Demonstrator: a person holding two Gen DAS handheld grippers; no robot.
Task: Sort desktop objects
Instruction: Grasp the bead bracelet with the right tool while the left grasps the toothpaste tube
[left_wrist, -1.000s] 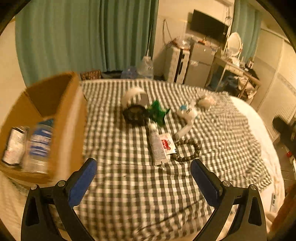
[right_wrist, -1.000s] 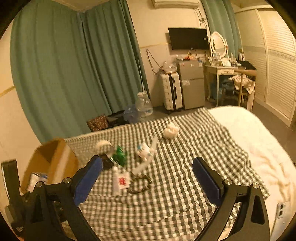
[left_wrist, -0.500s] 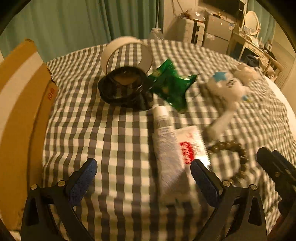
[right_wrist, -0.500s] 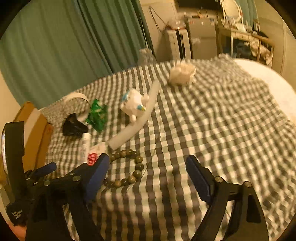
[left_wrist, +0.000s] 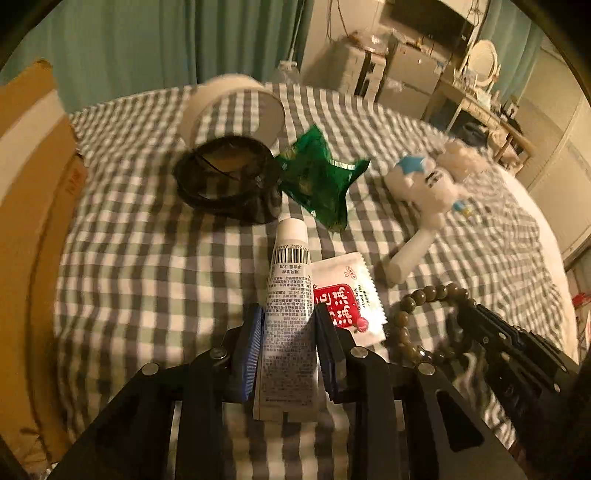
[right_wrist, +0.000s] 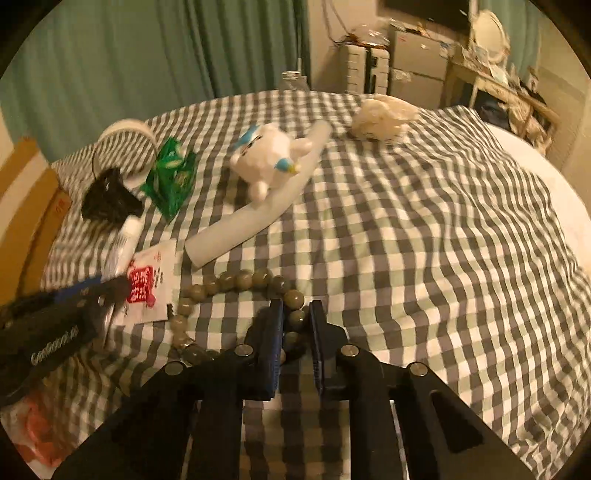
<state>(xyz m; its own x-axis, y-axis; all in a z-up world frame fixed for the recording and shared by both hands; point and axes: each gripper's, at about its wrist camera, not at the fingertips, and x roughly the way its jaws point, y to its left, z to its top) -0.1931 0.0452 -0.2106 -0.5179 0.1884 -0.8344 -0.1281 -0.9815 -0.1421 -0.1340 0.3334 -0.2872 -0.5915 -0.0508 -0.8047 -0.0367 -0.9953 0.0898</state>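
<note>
Both tools are black plastic frames with round silver screws at the joints. The left tongs have two flat fingers faced with ribbed blue pads. The right tongs are built the same, with blue pads inside. White lettering, too blurred to read, runs along the left tool's black side.

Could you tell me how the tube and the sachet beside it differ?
The tube is long, white with small print and a barcode; the sachet is flat, squarish, with a red label. The left tool is closed on the tube; the sachet lies loose. Both rest on the checked cloth.
</note>
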